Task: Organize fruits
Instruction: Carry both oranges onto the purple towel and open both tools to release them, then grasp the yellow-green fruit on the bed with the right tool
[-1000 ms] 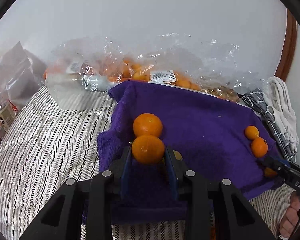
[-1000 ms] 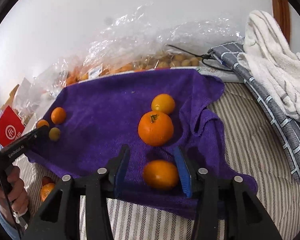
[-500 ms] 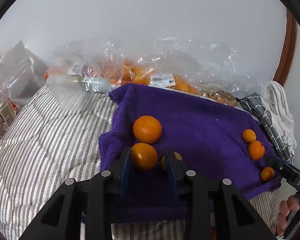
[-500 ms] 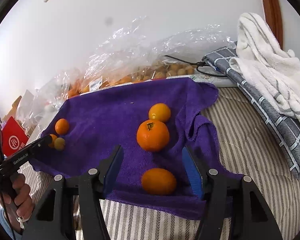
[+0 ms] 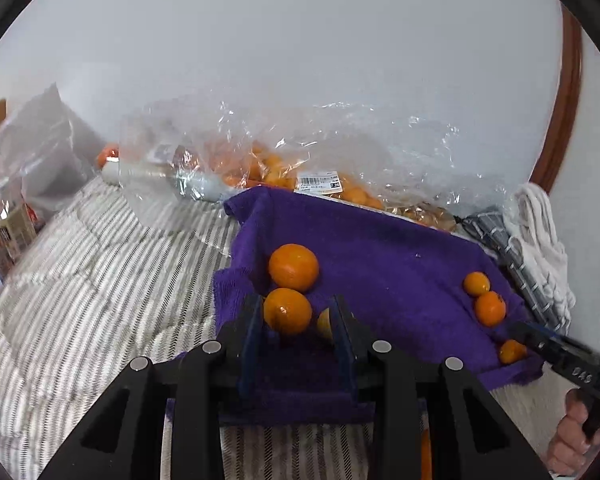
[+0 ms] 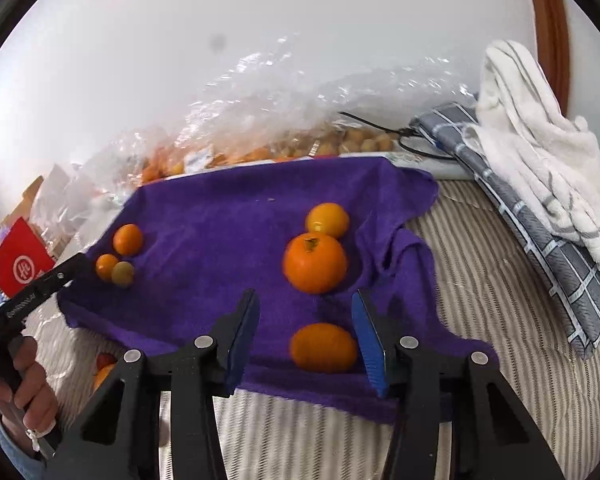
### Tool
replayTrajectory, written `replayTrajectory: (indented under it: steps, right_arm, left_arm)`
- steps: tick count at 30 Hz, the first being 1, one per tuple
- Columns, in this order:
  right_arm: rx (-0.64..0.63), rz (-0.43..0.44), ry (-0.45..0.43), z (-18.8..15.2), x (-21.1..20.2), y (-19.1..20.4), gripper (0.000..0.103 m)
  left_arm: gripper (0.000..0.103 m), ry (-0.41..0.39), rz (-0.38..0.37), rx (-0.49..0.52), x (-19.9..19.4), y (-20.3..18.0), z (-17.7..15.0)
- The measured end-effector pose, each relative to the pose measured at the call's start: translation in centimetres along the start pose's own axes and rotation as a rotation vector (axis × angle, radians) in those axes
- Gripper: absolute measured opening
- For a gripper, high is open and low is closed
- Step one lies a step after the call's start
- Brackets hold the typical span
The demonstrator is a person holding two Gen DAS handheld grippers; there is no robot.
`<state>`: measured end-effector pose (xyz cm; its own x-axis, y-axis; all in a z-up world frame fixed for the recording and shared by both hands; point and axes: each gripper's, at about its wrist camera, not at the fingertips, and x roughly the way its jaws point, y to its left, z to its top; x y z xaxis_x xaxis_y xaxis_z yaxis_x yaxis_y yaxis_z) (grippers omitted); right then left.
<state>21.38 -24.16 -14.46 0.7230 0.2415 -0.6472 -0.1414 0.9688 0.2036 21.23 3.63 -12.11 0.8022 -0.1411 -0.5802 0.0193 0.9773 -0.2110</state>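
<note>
An oval orange fruit (image 6: pixel 324 347) lies on the near right edge of the purple towel (image 6: pixel 220 216), between the blue pads of the right gripper (image 6: pixel 306 334), closer to the right pad. Its long axis runs left to right, across the jaws. These jaws have just been closing but are not yet pressed on it. The left gripper (image 5: pixel 298 322), angled downward, is narrowly parted around a mandarin (image 5: pixel 287 311) and a small yellow fruit (image 5: pixel 325 324); whether these are clamped cannot be told.

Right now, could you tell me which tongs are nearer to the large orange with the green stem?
Right. The right tongs sit just in front of the large orange, around a smaller fruit. The left tongs are at the purple towel's opposite end.
</note>
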Motion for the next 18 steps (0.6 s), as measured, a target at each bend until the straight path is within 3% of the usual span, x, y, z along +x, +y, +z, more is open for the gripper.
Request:
replayTrajectory:
  steps: [3,8,10,11,13,14,18]
  right_arm:
    - [-0.041,0.017,0.002,0.1,-0.5,1.3,0.049]
    - [-0.045,0.034,-0.001,0.0,-2.4,3.1,0.062]
    - [-0.047,0.060,0.010,-0.7,-3.3,3.9,0.061]
    - [-0.050,0.066,0.016,-1.1,-3.6,4.3,0.059]
    - [-0.070,0.076,0.031,-2.2,-4.1,5.3,0.039]
    - [-0.083,0.084,0.045,-2.8,-4.2,5.8,0.036]
    - [-0.127,0.102,0.111,-5.1,-3.9,7.7,0.035]
  left_arm:
    - [0.032,0.046,0.009,0.015,-0.9,0.2,-0.3]
    - [0.038,0.071,0.042,0.099,-3.9,1.1,-2.0]
    - [0.038,0.125,0.009,0.084,-4.6,1.9,-2.8]
    - [0.038,0.150,-0.013,0.065,-4.9,2.4,-3.2]
    - [0.038,0.166,-0.003,0.036,-5.5,3.1,-4.1]
    - [0.038,0.168,0.004,0.028,-5.9,3.5,-4.5]
    - [0.038,0.164,0.020,0.028,-6.6,4.3,-6.1]
